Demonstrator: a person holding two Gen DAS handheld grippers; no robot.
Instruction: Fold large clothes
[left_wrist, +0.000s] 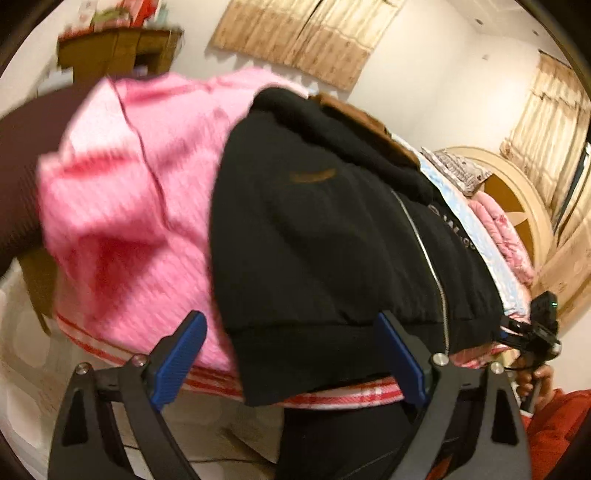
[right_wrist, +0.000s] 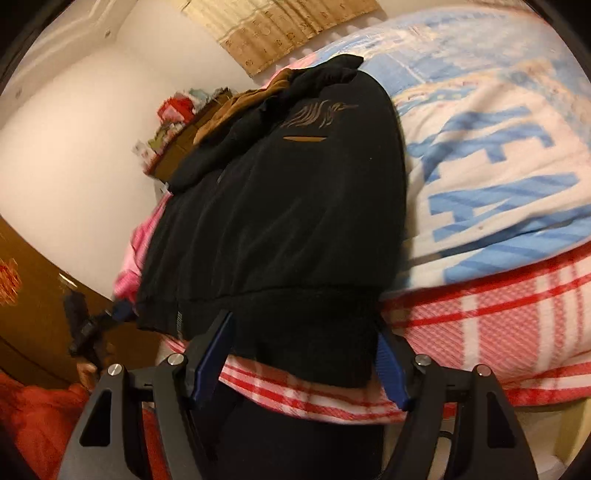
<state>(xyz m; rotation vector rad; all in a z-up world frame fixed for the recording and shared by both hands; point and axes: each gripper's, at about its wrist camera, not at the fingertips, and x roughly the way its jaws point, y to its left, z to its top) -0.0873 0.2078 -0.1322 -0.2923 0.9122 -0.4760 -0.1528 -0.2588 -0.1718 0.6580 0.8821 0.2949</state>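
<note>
A black zip-up jacket (left_wrist: 325, 229) lies flat on the bed, hem toward me and collar far. My left gripper (left_wrist: 291, 354) is open at the hem's left corner, and that corner hangs between its blue pads (left_wrist: 181, 354) without being pinched. In the right wrist view the same jacket (right_wrist: 280, 221) shows a gold emblem on the chest. My right gripper (right_wrist: 301, 365) is open around the hem's right corner, with the cloth between its fingers. Each gripper also shows from the other's camera: the right gripper (left_wrist: 517, 328) at the hem's far end, the left gripper (right_wrist: 110, 317) likewise.
A pink quilted cover (left_wrist: 129, 206) lies left of the jacket, and a brown garment (right_wrist: 243, 103) sits past its collar. Under them is a red-and-white checked sheet (right_wrist: 498, 325), with a blue-and-white quilt (right_wrist: 480, 166) to the right. A wooden cabinet (left_wrist: 122, 48) and a round headboard (left_wrist: 517, 199) stand beyond. Red sleeves (right_wrist: 33, 417) hold the grippers.
</note>
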